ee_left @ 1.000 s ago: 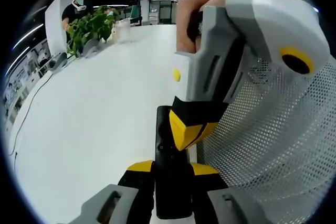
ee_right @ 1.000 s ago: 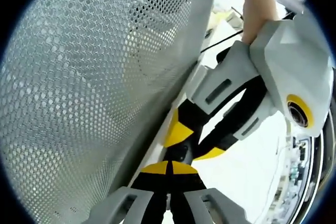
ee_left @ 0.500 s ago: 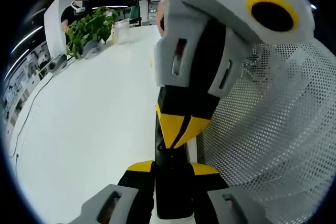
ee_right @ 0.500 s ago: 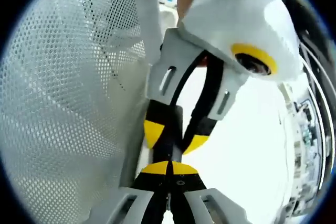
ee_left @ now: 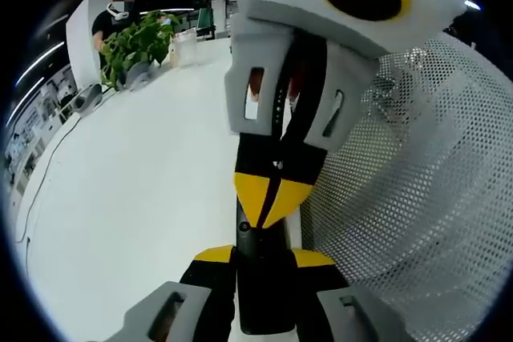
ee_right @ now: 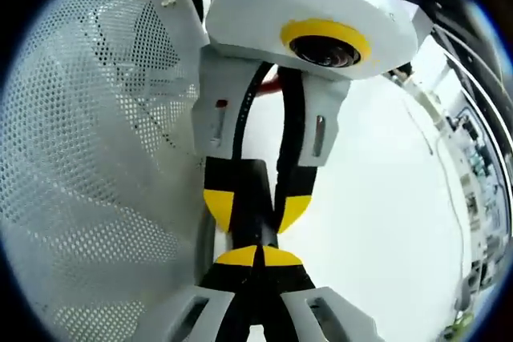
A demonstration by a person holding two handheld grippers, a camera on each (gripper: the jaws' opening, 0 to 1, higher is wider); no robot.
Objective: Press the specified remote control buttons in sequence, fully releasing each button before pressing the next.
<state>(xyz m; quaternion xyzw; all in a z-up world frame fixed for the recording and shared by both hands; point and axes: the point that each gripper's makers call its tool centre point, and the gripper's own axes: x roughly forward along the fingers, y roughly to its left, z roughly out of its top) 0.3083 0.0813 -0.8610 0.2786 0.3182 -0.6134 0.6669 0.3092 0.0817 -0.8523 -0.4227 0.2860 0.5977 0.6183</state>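
Left gripper view: left claw [ee_left: 263, 258] is clenching the remote [ee_left: 260, 278] above the white surface [ee_left: 128, 214]; right claw [ee_left: 271, 202], tips closed, is pressing it and may slip onto a neighbouring button.

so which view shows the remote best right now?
Left gripper view: the remote runs up between the left gripper's fingers, right gripper tips on it. In the right gripper view only a dark strip shows between yellow tips.
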